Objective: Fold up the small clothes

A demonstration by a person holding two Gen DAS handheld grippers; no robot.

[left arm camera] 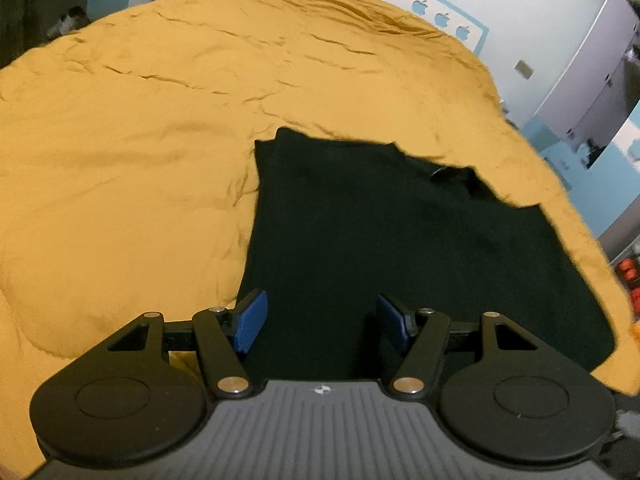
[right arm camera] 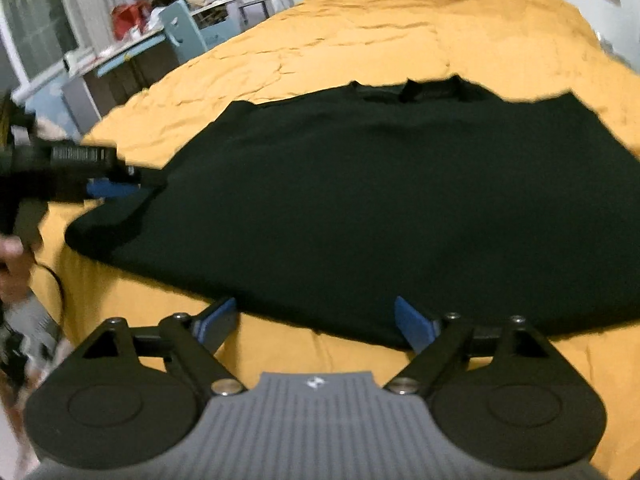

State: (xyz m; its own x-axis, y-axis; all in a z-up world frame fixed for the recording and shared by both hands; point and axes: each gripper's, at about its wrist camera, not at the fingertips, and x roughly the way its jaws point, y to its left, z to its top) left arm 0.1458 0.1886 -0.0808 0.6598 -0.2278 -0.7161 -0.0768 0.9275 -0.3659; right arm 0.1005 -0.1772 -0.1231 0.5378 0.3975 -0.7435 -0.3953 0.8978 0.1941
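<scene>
A black T-shirt (right arm camera: pixel 380 200) lies spread flat on the yellow bed cover (right arm camera: pixel 360 32), its neckline on the far side. My right gripper (right arm camera: pixel 316 320) hangs open just above the shirt's near hem, and nothing is between its blue pads. In the left wrist view the shirt (left arm camera: pixel 400 240) reaches under my left gripper (left arm camera: pixel 322 320), whose jaws stand wide apart over the cloth without pinching it. The right wrist view shows the left gripper (right arm camera: pixel 120 184) at the shirt's left corner, blurred, with one blue pad beside the cloth.
The yellow cover (left arm camera: pixel 140 140) is wrinkled and fills most of both views. A desk and a blue chair (right arm camera: pixel 188 32) stand beyond the bed's left side. A person's hand (right arm camera: pixel 12 264) holds the left gripper. A wall with apple decals (left arm camera: pixel 440 20) lies behind the bed.
</scene>
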